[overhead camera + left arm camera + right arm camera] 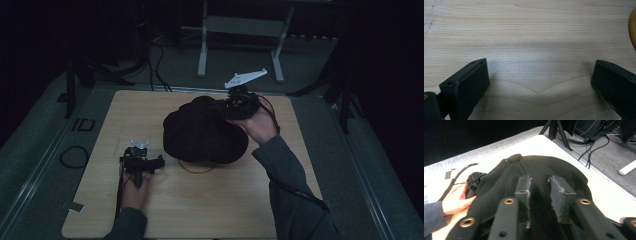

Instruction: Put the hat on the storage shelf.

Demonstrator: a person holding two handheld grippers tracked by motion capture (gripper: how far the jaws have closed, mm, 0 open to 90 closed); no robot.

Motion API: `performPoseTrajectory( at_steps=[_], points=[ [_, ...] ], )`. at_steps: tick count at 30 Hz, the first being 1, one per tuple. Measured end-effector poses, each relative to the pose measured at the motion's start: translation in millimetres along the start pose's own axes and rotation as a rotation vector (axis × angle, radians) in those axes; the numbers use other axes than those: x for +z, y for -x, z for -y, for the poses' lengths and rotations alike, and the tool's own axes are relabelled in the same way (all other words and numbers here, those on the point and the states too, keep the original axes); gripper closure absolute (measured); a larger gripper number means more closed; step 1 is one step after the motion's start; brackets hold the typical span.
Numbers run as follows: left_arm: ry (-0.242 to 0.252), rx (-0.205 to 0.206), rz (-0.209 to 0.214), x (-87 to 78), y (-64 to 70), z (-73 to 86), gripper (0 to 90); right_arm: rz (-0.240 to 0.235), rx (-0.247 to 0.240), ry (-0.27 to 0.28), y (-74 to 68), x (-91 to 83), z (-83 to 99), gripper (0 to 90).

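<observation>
The one thing close to writing is a dark mark on the floor mat just left of the table, seen from the high view; it looks like the letters "ID", though the light is too dim to be sure. Nothing legible stands on the black cap, and the wood under the left gripper is bare of print

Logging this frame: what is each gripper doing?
Left gripper: open, over bare wooden table.
Right gripper: shut on black fabric cap.
</observation>
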State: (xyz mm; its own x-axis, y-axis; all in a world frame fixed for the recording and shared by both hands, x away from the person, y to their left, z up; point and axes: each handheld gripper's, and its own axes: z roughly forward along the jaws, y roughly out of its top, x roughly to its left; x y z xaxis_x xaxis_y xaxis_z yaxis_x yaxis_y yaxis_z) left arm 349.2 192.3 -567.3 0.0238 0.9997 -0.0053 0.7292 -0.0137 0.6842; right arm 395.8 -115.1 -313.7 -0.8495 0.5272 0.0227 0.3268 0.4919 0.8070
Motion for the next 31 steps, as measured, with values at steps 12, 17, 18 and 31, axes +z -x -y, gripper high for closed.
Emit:
performPoseTrajectory(
  at_steps=[12, 17, 18, 31],
  points=[
    [-0.002, 0.002, 0.001, -0.1, -0.1, 0.0, 1.2, 0.003, -0.024, -0.072, 2.4, -3.1, 6.0, 49.7],
    [-0.002, 0.002, 0.001, -0.1, -0.1, 0.0, 1.2, 0.032, -0.045, -0.135, 2.6, -3.4, 11.1, 41.6],
    [-0.002, 0.002, 0.001, -0.1, -0.1, 0.0, 1.2, 0.034, -0.045, -0.144, 2.9, -3.5, 12.6, 40.4],
    [-0.002, 0.002, 0.001, -0.2, 0.5, 0.2, 1.2, 0.072, -0.034, -0.259, 7.6, -6.2, 41.9, 29.9]
  ],
)
